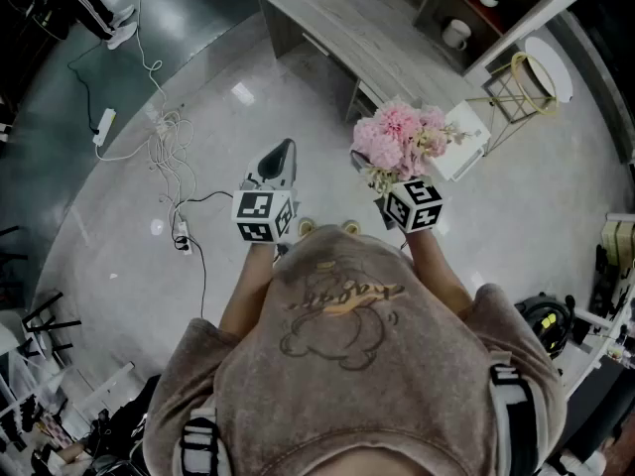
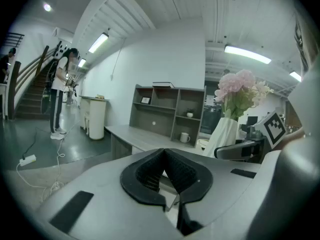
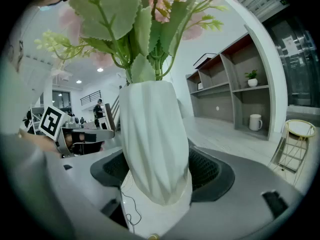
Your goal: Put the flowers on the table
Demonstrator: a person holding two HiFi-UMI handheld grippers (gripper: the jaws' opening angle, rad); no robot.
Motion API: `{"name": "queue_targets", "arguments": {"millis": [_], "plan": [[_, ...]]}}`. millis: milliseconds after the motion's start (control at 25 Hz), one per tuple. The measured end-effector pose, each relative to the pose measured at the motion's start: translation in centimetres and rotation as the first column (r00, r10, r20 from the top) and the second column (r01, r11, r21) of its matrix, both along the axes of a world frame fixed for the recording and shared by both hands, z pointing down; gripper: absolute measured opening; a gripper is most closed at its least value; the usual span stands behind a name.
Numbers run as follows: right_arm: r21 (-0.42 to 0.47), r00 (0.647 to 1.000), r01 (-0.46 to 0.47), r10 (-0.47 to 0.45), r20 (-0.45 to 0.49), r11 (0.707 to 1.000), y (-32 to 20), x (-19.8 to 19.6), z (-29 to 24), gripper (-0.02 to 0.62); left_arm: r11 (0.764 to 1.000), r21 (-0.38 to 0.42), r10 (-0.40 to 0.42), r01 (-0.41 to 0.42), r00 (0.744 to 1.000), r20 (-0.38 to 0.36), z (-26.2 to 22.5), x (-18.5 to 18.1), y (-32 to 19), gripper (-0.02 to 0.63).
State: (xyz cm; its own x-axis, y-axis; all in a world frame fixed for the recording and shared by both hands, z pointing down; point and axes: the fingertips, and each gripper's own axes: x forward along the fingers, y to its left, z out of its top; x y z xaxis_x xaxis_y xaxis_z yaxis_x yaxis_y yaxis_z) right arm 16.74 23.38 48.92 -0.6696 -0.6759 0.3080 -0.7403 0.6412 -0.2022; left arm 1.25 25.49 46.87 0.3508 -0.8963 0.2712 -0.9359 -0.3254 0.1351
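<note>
The right hand-held gripper [image 3: 156, 171] stands nearly at its widest, both dark ribbed pads pressed against the flanks of a white vase [image 3: 152, 134] that carries the flowers [image 1: 397, 137]. The vase is upright and in the air in front of the person, well apart from the long grey table [image 1: 337, 18] ahead. The left hand-held gripper [image 2: 163, 155] has its jaws drawn together with nothing between them.

The vase has a smooth, twisted, fluted skin. It is probably hard and brittle and likely to slip against the pads, so a firm hold round its broad belly, where the jaws sit now, looks safest. The pink blooms and leafy stems are soft and bulky and make the load top-heavy, so tilting could swing it. The stems themselves would be a poor place to grip.

The foot of the vase drops out of sight below the jaws in the right gripper view, so its base cannot be judged. From the head view the blooms cover the vase entirely. Whether it holds water cannot be told.
</note>
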Motion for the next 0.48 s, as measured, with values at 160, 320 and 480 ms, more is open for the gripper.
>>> {"name": "queue_targets", "arguments": {"millis": [160, 320, 480], "plan": [[0.013, 1.0, -0.011, 0.011, 0.003, 1.0, -0.1, -0.4, 0.0, 0.357, 1.0, -0.001, -0.011, 0.011, 1.0, 0.002, 0.1, -0.8, 0.1, 0.018], [0.008, 1.0, -0.011, 0.011, 0.018, 1.0, 0.1, -0.9, -0.3, 0.357, 1.0, 0.001, -0.016, 0.016, 1.0, -0.002, -0.2, -1.5, 0.2, 0.018], [0.0, 1.0, -0.016, 0.016, 0.027, 1.0, 0.2, -1.9, -0.4, 0.357, 1.0, 0.001, -0.011, 0.011, 1.0, -0.013, -0.5, -2.6, -0.2, 0.018]]}}
